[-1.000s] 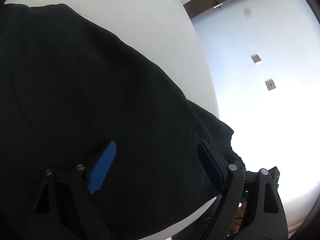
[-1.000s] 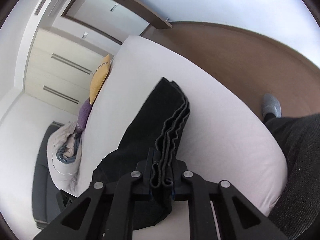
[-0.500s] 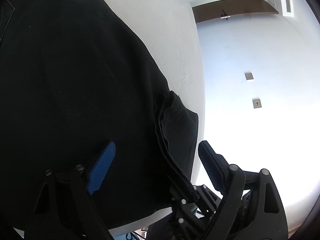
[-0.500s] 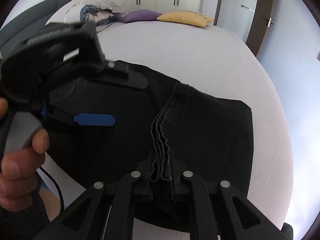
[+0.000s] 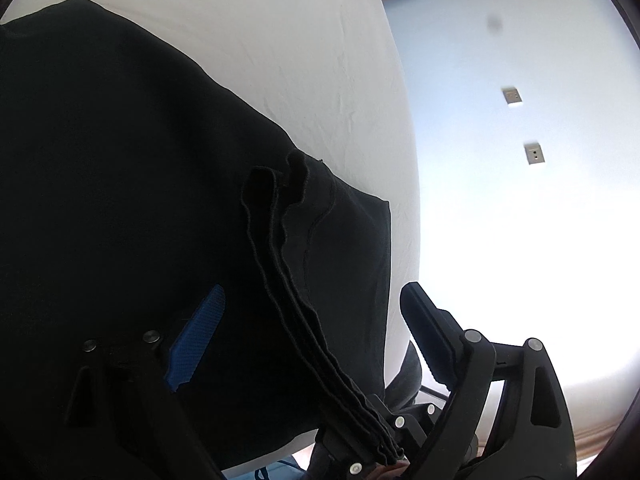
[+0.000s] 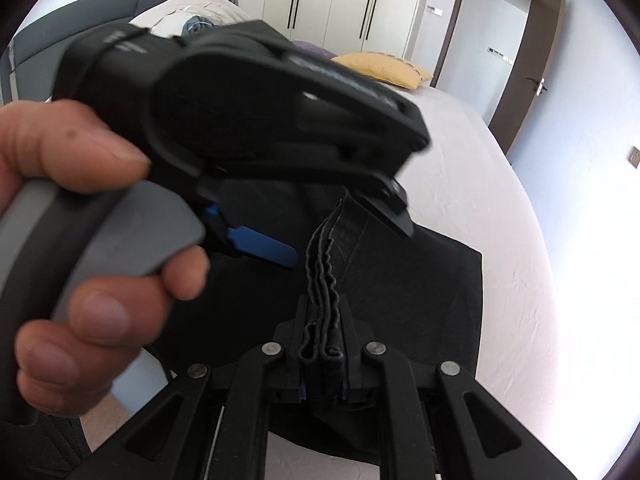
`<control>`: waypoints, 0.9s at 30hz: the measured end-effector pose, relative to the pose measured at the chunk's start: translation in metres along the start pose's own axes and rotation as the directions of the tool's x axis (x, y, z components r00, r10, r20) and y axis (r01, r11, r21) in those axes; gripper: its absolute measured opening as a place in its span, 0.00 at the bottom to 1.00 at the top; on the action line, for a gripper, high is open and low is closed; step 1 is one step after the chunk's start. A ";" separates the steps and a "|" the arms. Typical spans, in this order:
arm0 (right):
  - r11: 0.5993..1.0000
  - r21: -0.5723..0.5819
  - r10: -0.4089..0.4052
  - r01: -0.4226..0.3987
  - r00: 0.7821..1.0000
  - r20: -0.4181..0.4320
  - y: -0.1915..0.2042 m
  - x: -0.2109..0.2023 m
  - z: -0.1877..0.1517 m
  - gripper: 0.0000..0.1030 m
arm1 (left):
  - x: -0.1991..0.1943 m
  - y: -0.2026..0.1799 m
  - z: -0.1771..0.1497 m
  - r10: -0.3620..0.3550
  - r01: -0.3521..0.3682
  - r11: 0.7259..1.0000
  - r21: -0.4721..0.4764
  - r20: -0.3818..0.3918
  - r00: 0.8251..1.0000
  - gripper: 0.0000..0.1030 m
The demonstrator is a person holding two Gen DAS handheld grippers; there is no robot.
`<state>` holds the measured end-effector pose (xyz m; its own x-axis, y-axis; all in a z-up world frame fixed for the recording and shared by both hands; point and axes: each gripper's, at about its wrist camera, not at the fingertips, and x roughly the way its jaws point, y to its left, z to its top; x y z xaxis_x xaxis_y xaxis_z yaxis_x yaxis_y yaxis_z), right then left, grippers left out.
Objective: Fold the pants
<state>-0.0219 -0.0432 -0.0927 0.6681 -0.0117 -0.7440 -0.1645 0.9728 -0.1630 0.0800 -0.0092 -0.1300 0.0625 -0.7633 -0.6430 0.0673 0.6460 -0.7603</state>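
The black pants (image 6: 420, 292) lie spread on the bed (image 6: 512, 240), one bunched stack of edges lifted off it. My right tool (image 6: 323, 354) is clenched on that stack. My left tool (image 5: 312, 332) hovers over the pants, its jaws closing but wide apart, the stack running between them untouched.

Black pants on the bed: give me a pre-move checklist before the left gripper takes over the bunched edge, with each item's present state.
1. Right gripper clamped on the stacked edge of the black pants: ok.
2. Left gripper jaws wide, closing slightly, with the bunched edge between them, pads not pressing: ok.
3. All layers caught evenly: cannot tell.
4. Pants resting on the bed, not sliding off: ok.
5. Folded panel lying smooth: ok.
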 end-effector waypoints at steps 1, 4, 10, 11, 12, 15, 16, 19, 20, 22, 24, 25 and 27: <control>1.000 0.000 0.002 -0.002 1.000 0.004 0.001 -0.001 0.001 0.12 | 0.002 -0.001 0.002 -0.002 0.002 1.000 0.004 -0.011 1.000 0.76; 1.000 -0.003 0.015 -0.015 1.000 0.006 0.002 -0.004 0.003 0.12 | 0.004 -0.006 0.002 0.018 -0.016 0.999 0.045 -0.041 0.999 0.35; 0.999 -0.027 0.045 -0.045 0.999 0.017 0.007 -0.005 0.004 0.12 | -0.013 -0.005 0.015 0.073 -0.069 0.991 0.117 -0.028 0.997 0.15; 0.998 -0.032 0.054 -0.054 0.998 0.020 0.010 -0.006 0.004 0.12 | -0.018 -0.004 0.014 0.082 -0.079 0.989 0.126 -0.024 0.996 0.13; 0.997 -0.037 0.064 -0.063 0.998 0.022 0.014 -0.005 0.007 0.12 | -0.024 -0.003 0.017 0.092 -0.089 0.986 0.138 -0.018 0.996 0.12; 0.993 -0.073 0.091 -0.088 0.995 0.037 0.030 -0.002 0.011 0.12 | -0.042 0.001 0.026 0.123 -0.122 0.979 0.163 0.005 0.992 0.09; 0.991 -0.084 0.104 -0.100 0.994 0.040 0.036 -0.001 0.014 0.12 | -0.049 0.005 0.024 0.130 -0.130 0.978 0.165 0.010 0.991 0.09; 0.983 -0.110 0.148 -0.144 0.988 0.036 0.056 0.006 0.023 0.12 | -0.070 0.021 0.031 0.156 -0.158 0.974 0.161 0.028 0.987 0.08; 0.980 -0.123 0.161 -0.155 0.986 0.034 0.064 0.008 0.025 0.12 | -0.077 0.027 0.033 0.167 -0.170 0.973 0.158 0.031 0.985 0.08; 0.974 -0.143 0.183 -0.178 0.983 0.025 0.078 0.014 0.030 0.12 | -0.088 0.042 0.036 0.191 -0.194 0.969 0.150 0.033 0.981 0.08; 0.967 -0.157 0.204 -0.200 0.979 0.011 0.093 0.021 0.034 0.12 | -0.099 0.059 0.042 0.217 -0.219 0.965 0.142 0.033 0.976 0.08; 0.965 -0.159 0.211 -0.208 0.977 0.005 0.098 0.024 0.035 0.12 | -0.104 0.066 0.045 0.227 -0.229 0.963 0.139 0.033 0.973 0.08; 0.961 -0.165 0.226 -0.224 0.974 -0.007 0.107 0.030 0.039 0.12 | -0.111 0.074 0.050 0.242 -0.244 0.961 0.133 0.032 0.970 0.08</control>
<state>0.0086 0.0696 -0.1076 0.6087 0.2064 -0.7661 -0.4270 0.8990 -0.0971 0.1280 0.1240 -0.1102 0.1091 -0.5837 -0.8046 0.1818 0.8075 -0.5611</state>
